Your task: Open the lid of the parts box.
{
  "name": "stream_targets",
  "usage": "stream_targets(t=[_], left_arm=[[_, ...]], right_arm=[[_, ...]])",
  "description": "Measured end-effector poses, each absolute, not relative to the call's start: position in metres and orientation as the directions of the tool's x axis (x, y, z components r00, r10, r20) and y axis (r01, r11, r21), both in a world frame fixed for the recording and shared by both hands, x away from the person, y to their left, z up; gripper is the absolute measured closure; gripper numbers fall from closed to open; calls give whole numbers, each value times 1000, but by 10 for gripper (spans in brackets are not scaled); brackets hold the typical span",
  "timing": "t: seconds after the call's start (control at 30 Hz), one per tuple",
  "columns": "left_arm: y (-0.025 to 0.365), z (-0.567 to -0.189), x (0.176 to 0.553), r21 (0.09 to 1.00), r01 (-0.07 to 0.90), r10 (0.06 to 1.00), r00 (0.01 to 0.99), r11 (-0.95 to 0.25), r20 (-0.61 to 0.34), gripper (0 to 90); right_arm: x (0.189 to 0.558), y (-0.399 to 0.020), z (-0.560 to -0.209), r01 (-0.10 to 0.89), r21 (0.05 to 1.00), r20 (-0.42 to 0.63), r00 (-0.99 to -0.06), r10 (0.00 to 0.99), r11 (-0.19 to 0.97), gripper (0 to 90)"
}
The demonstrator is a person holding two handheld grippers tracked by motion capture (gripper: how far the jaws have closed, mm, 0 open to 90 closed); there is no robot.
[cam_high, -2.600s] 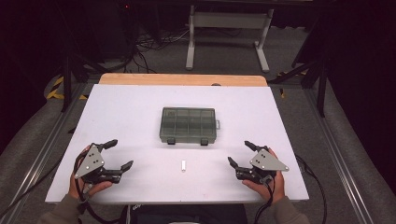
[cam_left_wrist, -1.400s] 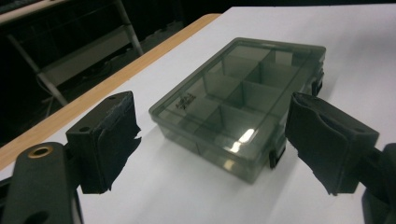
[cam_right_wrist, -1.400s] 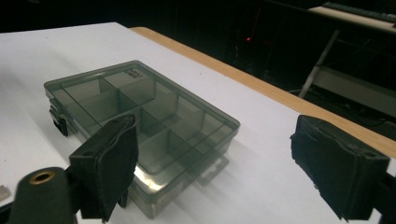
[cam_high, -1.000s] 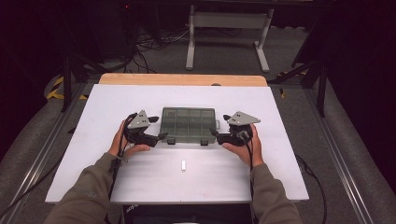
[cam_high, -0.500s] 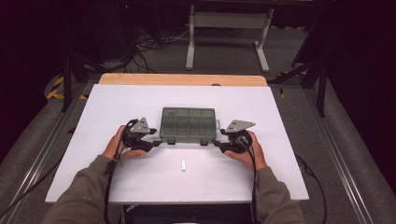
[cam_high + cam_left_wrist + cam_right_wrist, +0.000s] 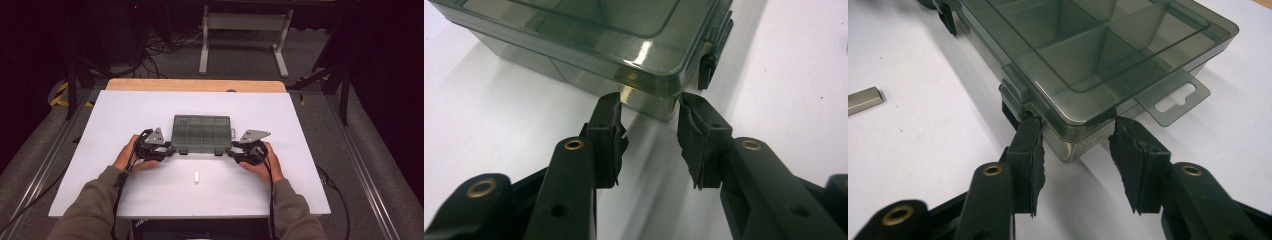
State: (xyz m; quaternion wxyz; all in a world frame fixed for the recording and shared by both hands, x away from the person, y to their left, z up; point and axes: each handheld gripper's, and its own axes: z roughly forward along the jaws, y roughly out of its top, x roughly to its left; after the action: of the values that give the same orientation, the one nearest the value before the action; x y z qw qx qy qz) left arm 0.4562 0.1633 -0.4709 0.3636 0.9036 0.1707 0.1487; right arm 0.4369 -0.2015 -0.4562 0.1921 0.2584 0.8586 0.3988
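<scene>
Two grippers are working the same job. The left gripper [image 6: 649,107] is bracketing the near left corner of the smoky compartment box [image 6: 201,133], jaws at a middling gap with the corner between them; they have just been closing, and the pads are sitting beside the corner walls rather than clearly pressing. The right gripper [image 6: 1075,130] is doing the mirror job at the near right corner, jaws also just closing at a medium gap, its one pad close by the front latch [image 6: 1015,90], the other standing apart below the hang tab [image 6: 1175,97].

Outward from the jaws: the box is lying flat and lidded on the white tabletop [image 6: 125,115], directly ahead of both grippers and between the two hands. A small pale metal bar [image 6: 196,177] is lying behind the jaw tips, nearer the person, well apart from the box.

Step in hand, by my reading: seating a two-sided grip on the box corners. Next move is calling for finishing the squeeze evenly on both sides, since the smooth plastic corner may be slipping or skewing if one side bites first.
</scene>
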Motion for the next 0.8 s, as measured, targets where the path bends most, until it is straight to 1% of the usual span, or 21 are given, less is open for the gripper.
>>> stream_targets(t=[0.8], left_arm=[[165, -471, 457, 701, 192, 406, 902, -687, 150, 667]], right_arm=[[438, -204, -457, 298, 798, -90, -800, 593, 524, 568]])
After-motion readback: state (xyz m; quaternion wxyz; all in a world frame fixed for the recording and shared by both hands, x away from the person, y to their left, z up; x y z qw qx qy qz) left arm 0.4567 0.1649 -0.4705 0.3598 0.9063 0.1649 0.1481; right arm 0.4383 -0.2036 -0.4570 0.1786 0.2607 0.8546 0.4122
